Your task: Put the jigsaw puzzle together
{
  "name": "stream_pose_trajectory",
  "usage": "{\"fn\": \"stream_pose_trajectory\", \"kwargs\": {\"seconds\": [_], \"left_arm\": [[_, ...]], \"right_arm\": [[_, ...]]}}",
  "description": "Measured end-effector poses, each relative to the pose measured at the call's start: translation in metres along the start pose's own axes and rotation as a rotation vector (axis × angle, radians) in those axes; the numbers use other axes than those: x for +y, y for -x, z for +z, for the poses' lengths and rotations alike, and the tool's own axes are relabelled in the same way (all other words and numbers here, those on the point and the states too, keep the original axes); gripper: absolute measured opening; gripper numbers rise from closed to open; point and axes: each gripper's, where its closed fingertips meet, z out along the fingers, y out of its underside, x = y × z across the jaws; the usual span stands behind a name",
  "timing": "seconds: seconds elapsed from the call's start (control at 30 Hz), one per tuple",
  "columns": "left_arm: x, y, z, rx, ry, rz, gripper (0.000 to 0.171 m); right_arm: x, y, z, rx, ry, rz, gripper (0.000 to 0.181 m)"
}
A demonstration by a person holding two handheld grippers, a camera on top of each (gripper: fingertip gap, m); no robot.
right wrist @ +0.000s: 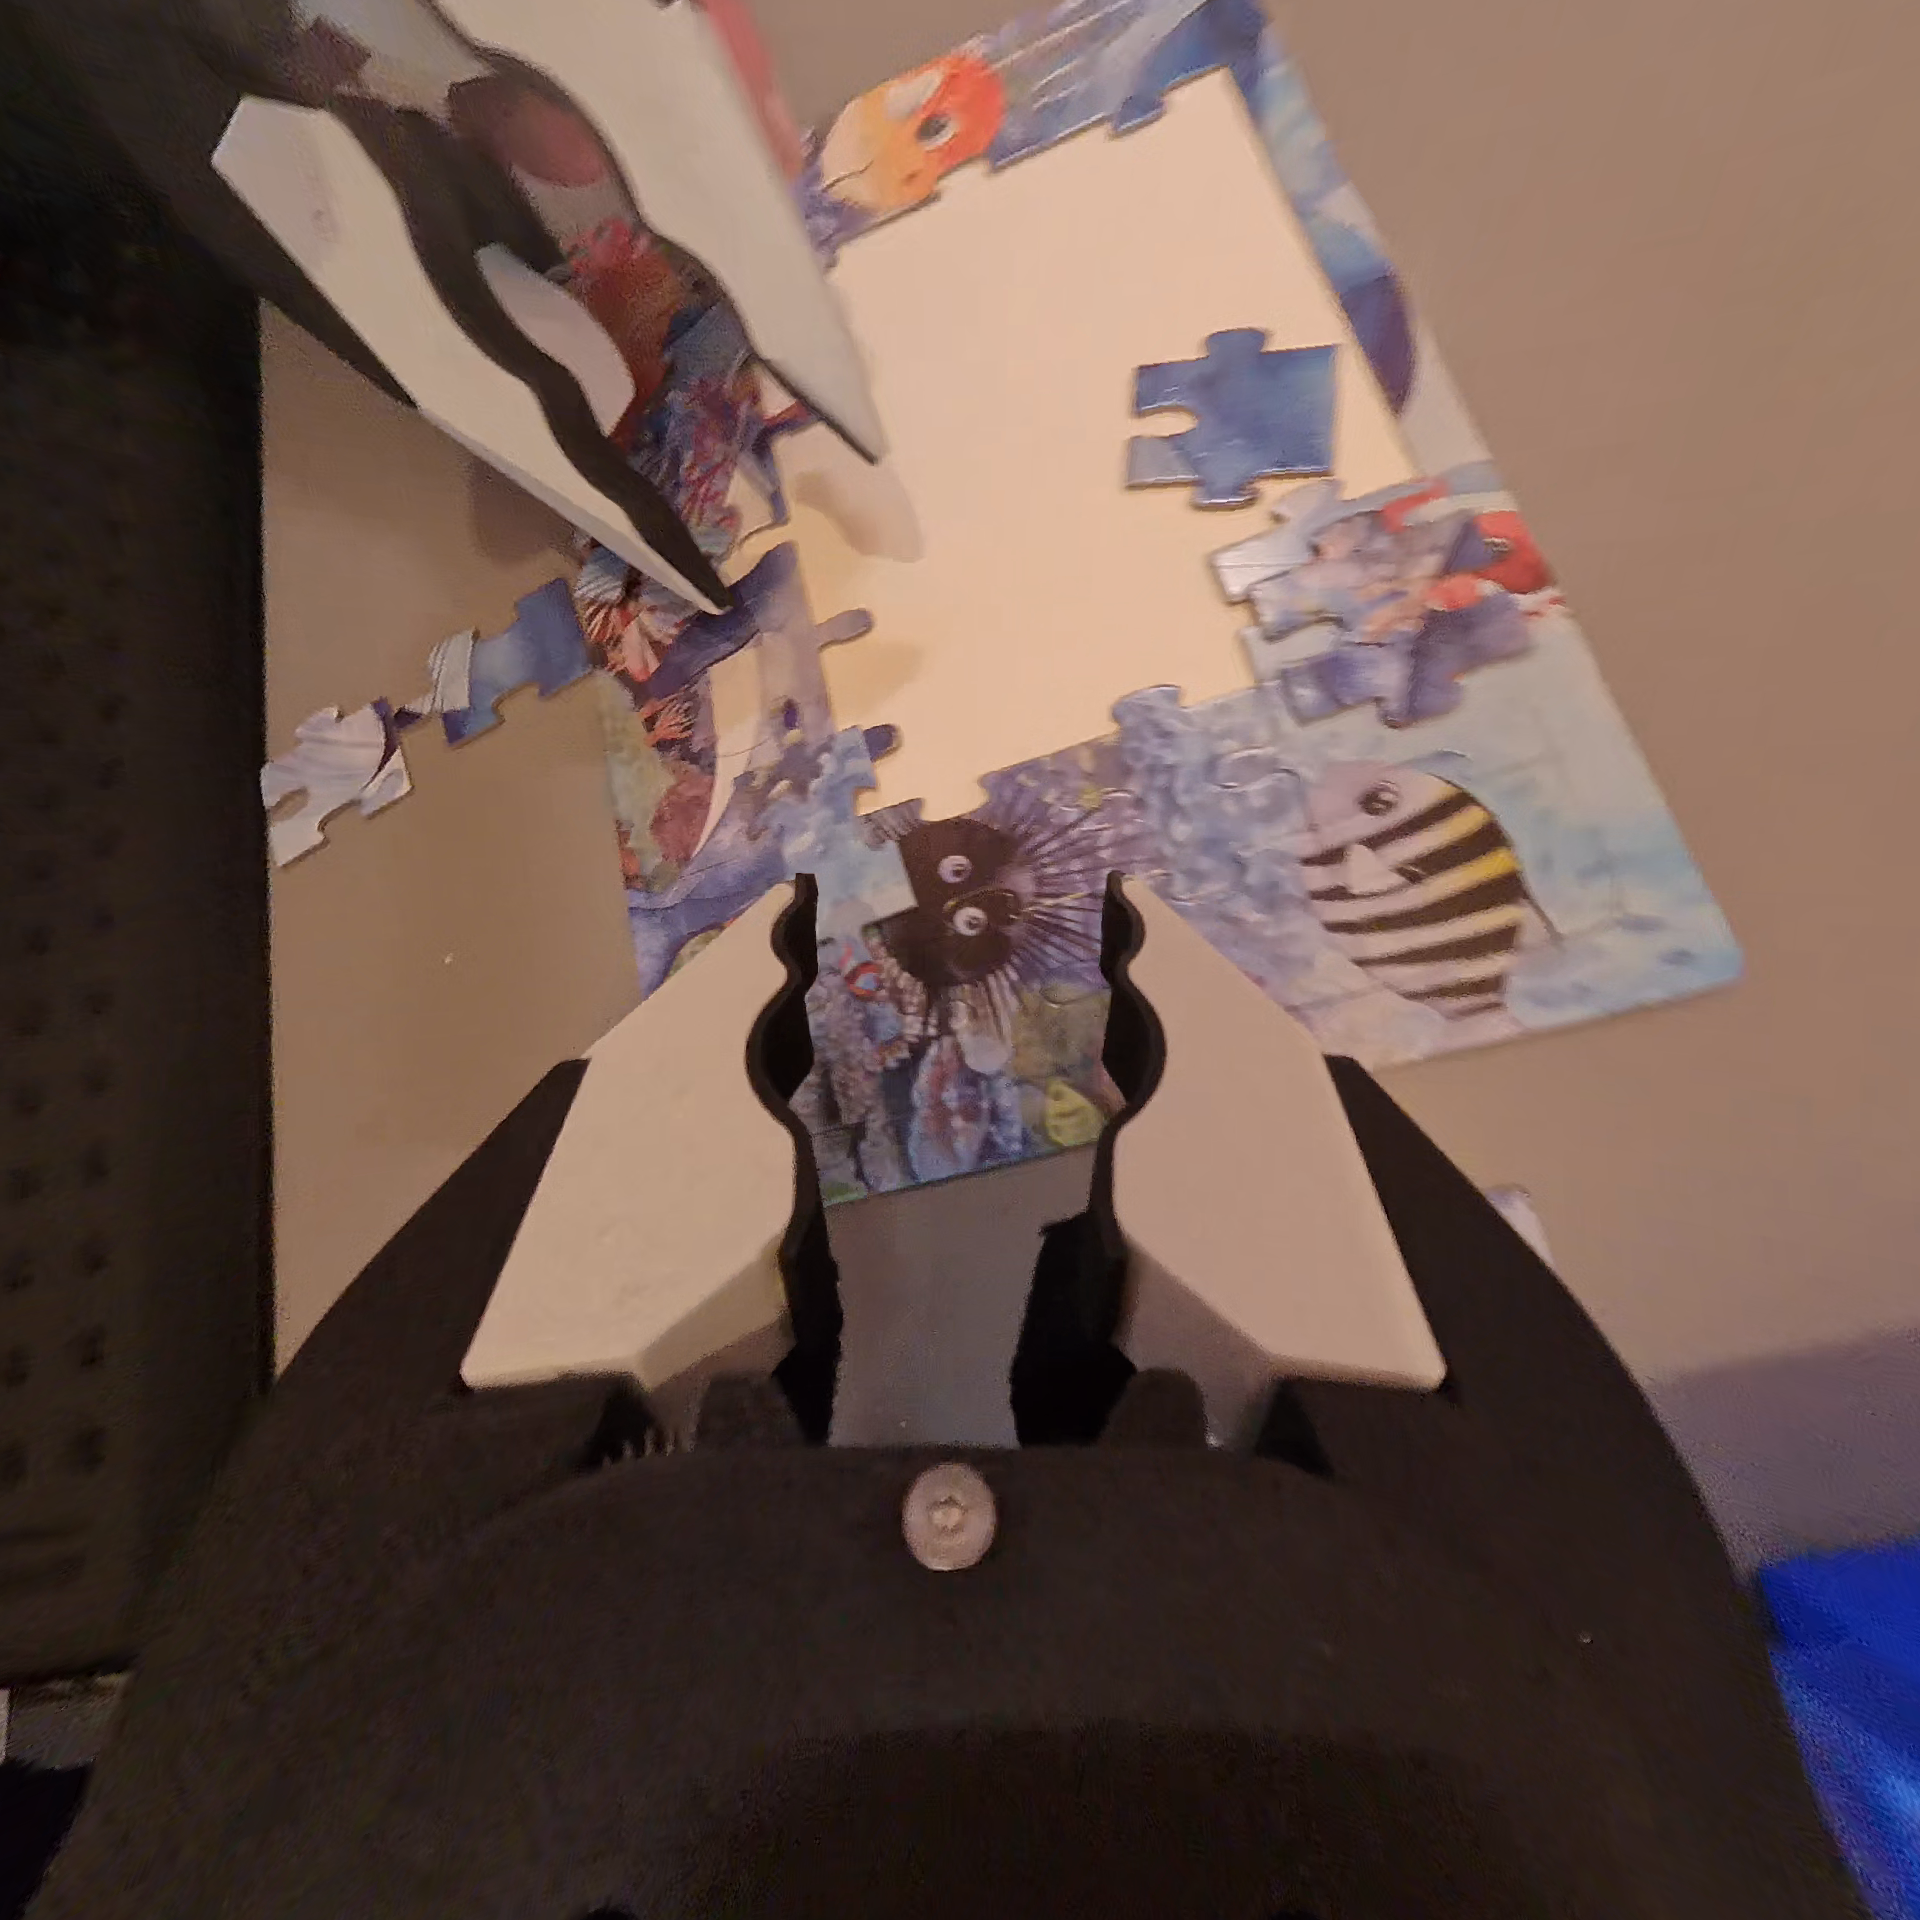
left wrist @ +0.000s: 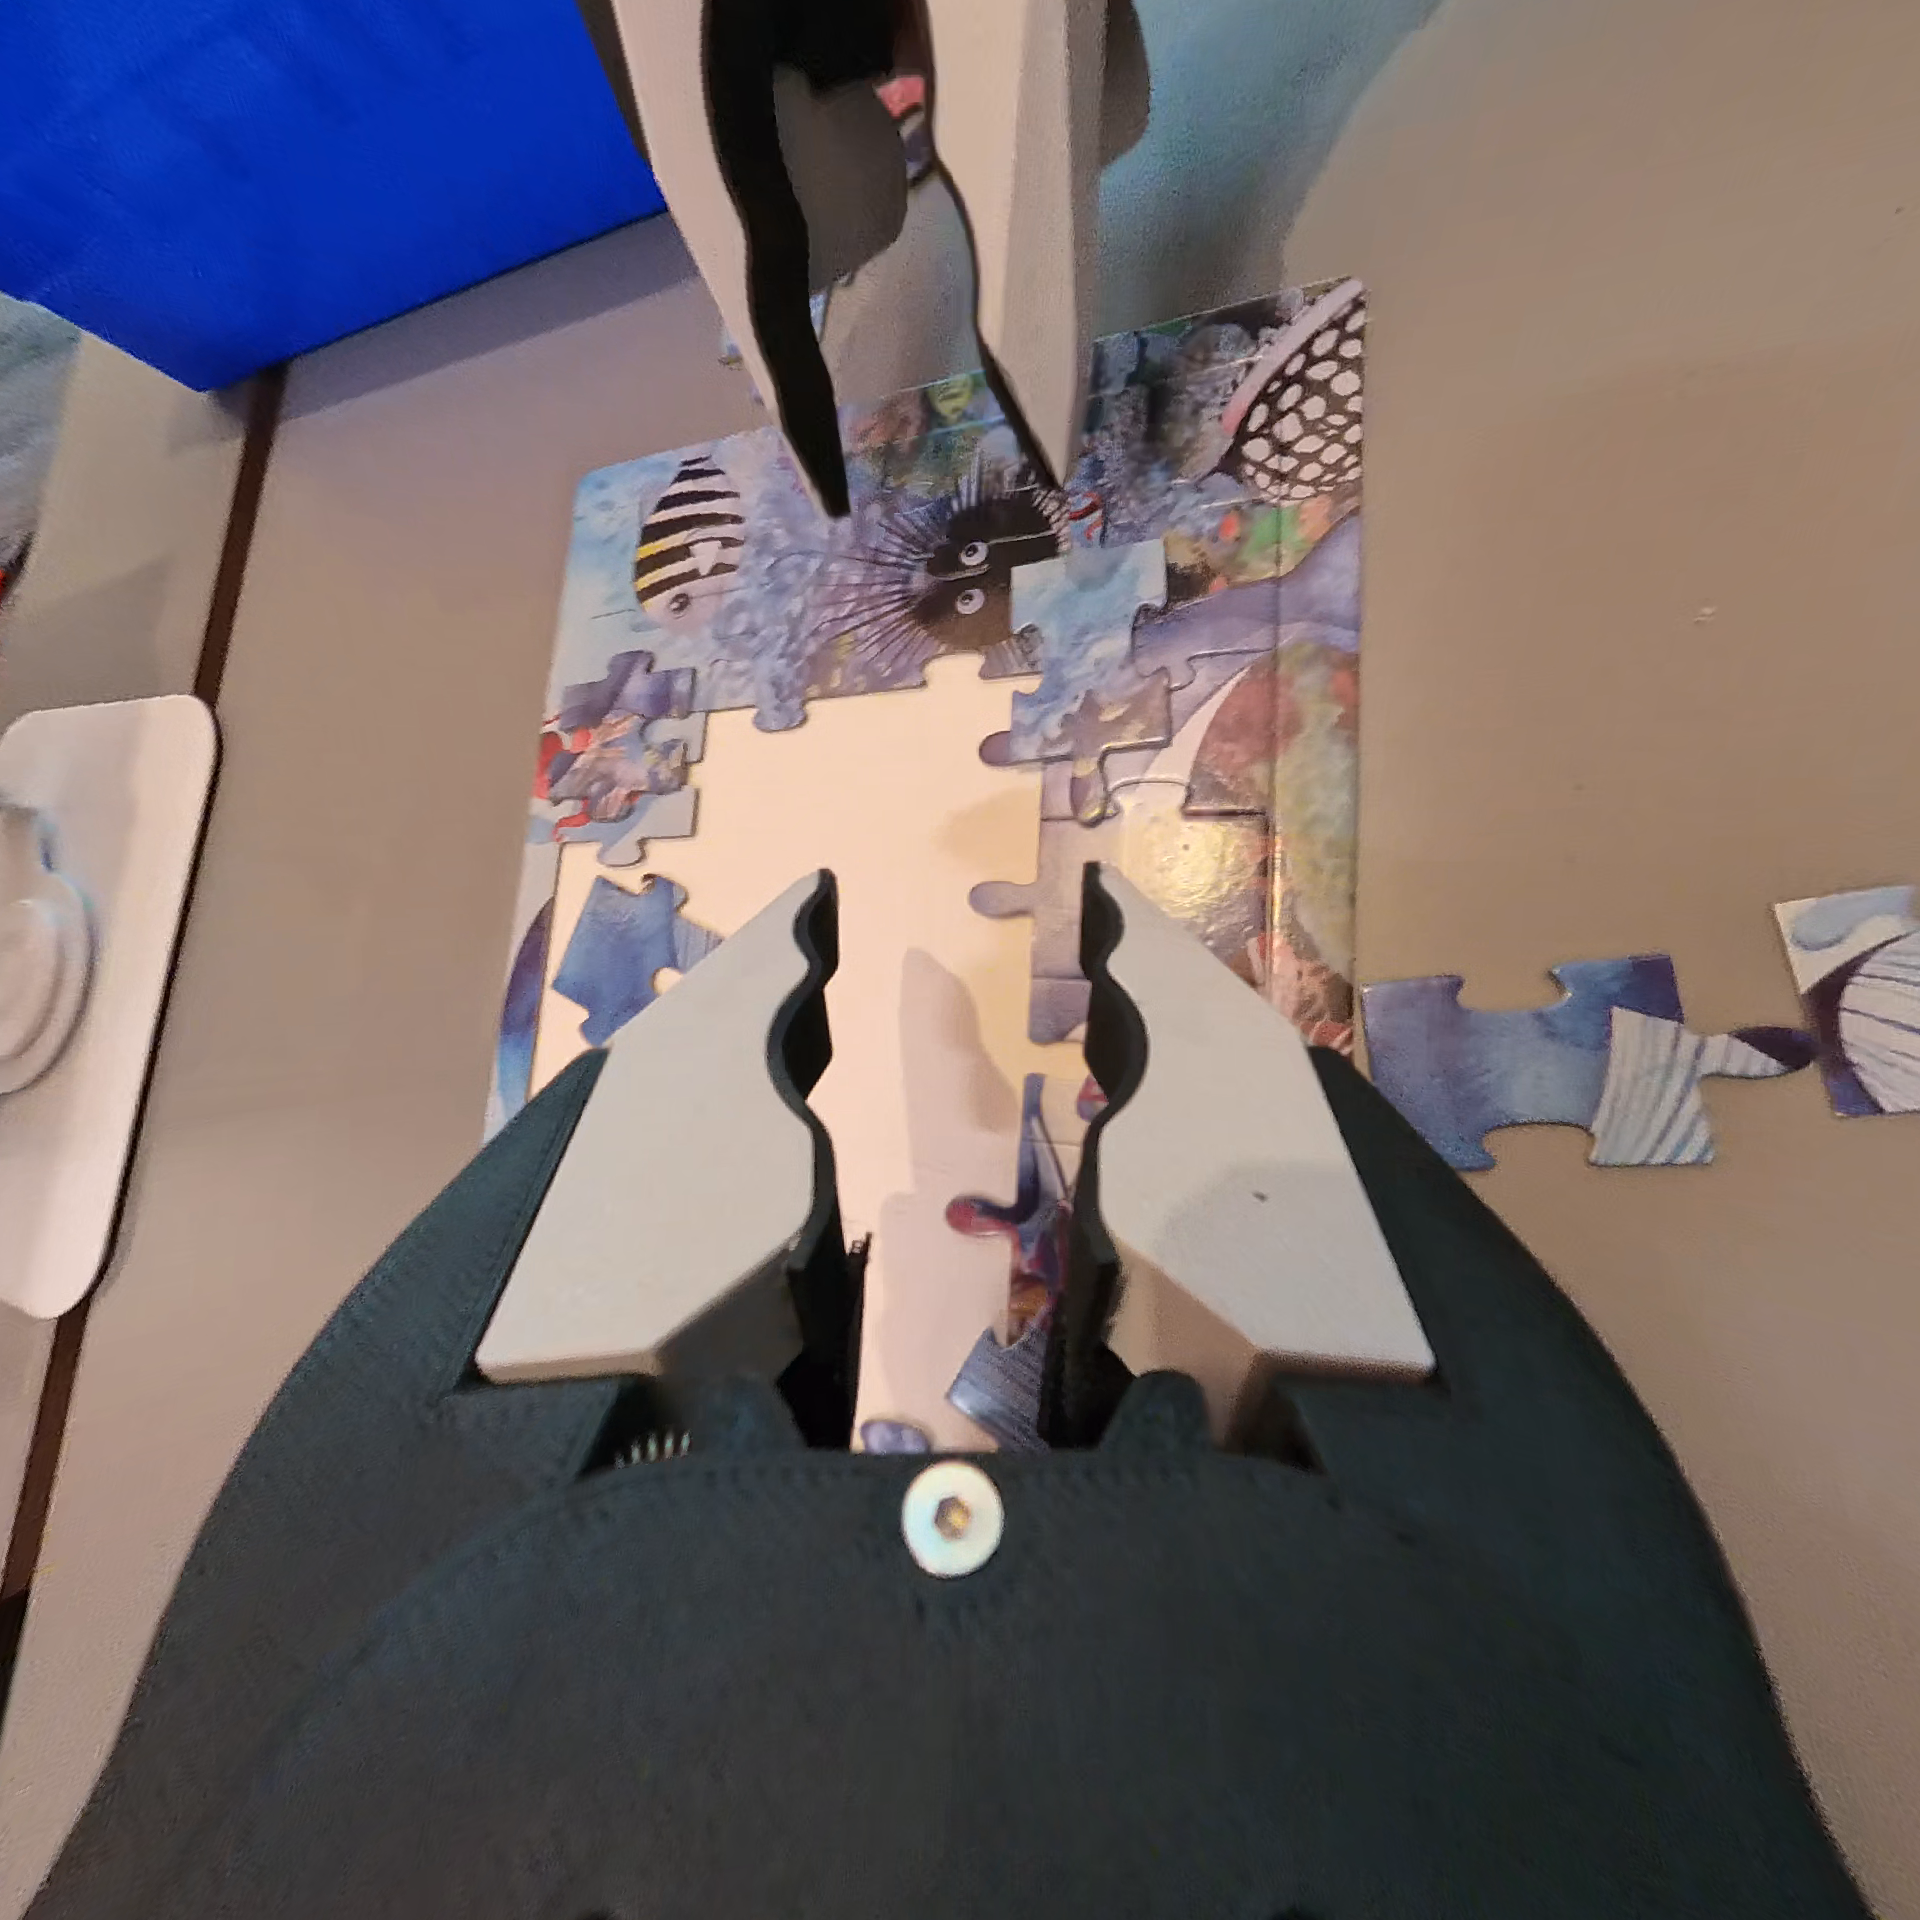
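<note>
A partly assembled sea-life jigsaw puzzle (left wrist: 1226,644) lies on a cream board (left wrist: 862,810) on the tan table. Its middle is bare board. My left gripper (left wrist: 956,883) is open and empty above that bare middle; it also shows in the right wrist view (right wrist: 795,530). My right gripper (right wrist: 961,883) is open, with its fingertips to either side of the black sea-urchin piece (right wrist: 956,914) at the puzzle's far edge (left wrist: 966,592). That piece sits slightly out of line with its neighbours. A loose blue piece (left wrist: 613,956) lies on the board.
Two loose joined pieces (left wrist: 1527,1070) and a further one (left wrist: 1849,997) lie on the table right of the puzzle. A blue object (left wrist: 260,156) sits at the far left, a white card (left wrist: 94,987) at the left, and a black dotted mat (right wrist: 104,831) beside the table. The grippers' ends are close to 8 cm from one another.
</note>
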Motion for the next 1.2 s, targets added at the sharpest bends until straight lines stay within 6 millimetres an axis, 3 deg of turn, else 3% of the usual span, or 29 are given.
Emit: {"fn": "stream_pose_trajectory", "kwargs": {"seconds": [0.2, 0.5, 0.57, 0.73, 0.97, 1.03, 1.2], "left_arm": [[-0.007, -0.013, 0.006, 0.083, -0.034, -0.080, 0.051], [-0.004, -0.022, 0.017, 0.114, -0.020, -0.088, 0.049], [-0.007, -0.025, 0.019, 0.133, -0.026, -0.085, 0.051], [-0.017, -0.032, 0.026, 0.140, -0.024, -0.053, 0.046], [-0.020, -0.037, 0.031, 0.169, -0.036, -0.083, 0.013], [-0.020, -0.037, 0.031, 0.177, -0.043, -0.096, 0.010], [-0.016, -0.034, 0.026, 0.180, -0.023, -0.087, 0.000]], "right_arm": [[0.005, 0.031, 0.025, -0.073, 0.100, -0.140, 0.052], [0.009, 0.031, 0.032, -0.060, 0.129, -0.181, 0.009], [0.008, 0.031, 0.031, -0.061, 0.128, -0.178, 0.010], [0.007, 0.026, 0.021, -0.081, 0.091, -0.109, 0.034], [0.010, 0.028, 0.022, -0.104, 0.098, -0.091, 0.031], [0.011, 0.026, 0.022, -0.101, 0.097, -0.085, 0.030], [0.003, 0.004, 0.011, -0.007, 0.031, -0.046, 0.033]]}}
